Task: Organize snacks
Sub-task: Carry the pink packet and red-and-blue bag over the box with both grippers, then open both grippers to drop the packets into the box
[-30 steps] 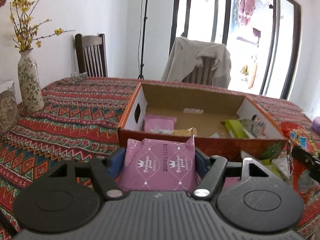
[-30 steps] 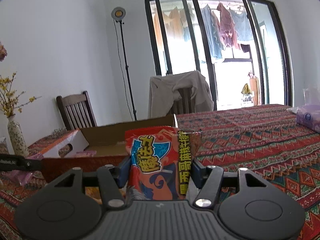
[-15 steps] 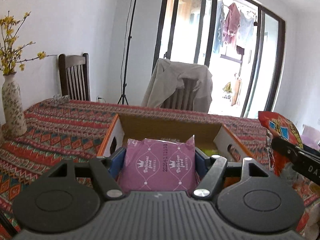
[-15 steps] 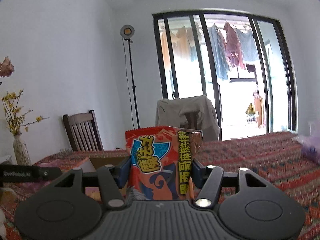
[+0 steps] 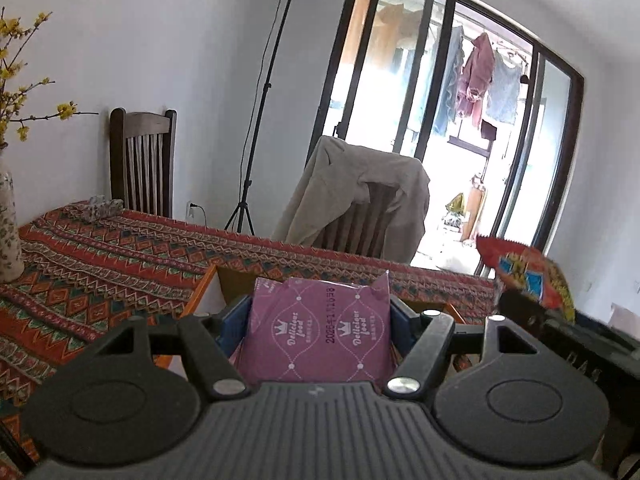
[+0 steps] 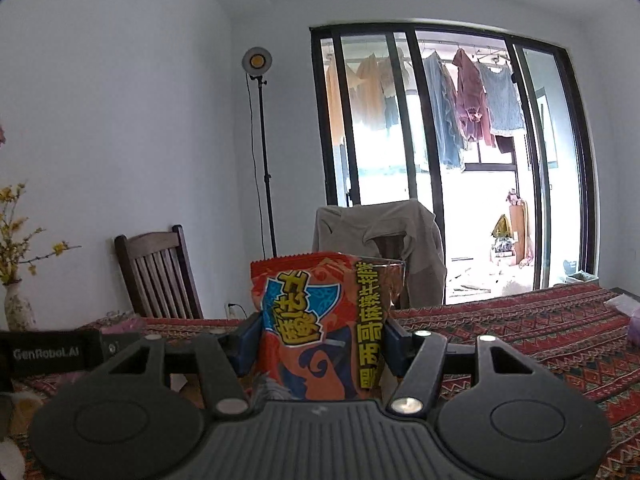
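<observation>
1. Carrying two packets above the table with the patterned red woven cloth (image 5: pixel 120 264), one per gripper; both are clear of it.
2. Open orange-and-brown cardboard box (image 5: pixel 208 292): only its left wall and rim show, past the left gripper (image 5: pixel 318 320). Risk: most of the box is hidden behind the packets, so a release judged from these views could land a packet on the rim or outside it.
3. Red-orange foil snack bag with yellow lettering (image 6: pixel 324 328): clamped between the blue pads of the right gripper (image 6: pixel 320 340). It stands upright, long axis vertical, crimped top edge up. Risk: puffy foil may slide out.
4. Flat mauve plastic snack packet with a crown print (image 5: pixel 320 332): clamped in the left gripper, upright, printed face toward the camera, top seam up; looks roughly square. Risk: the thin packet may buckle.
</observation>
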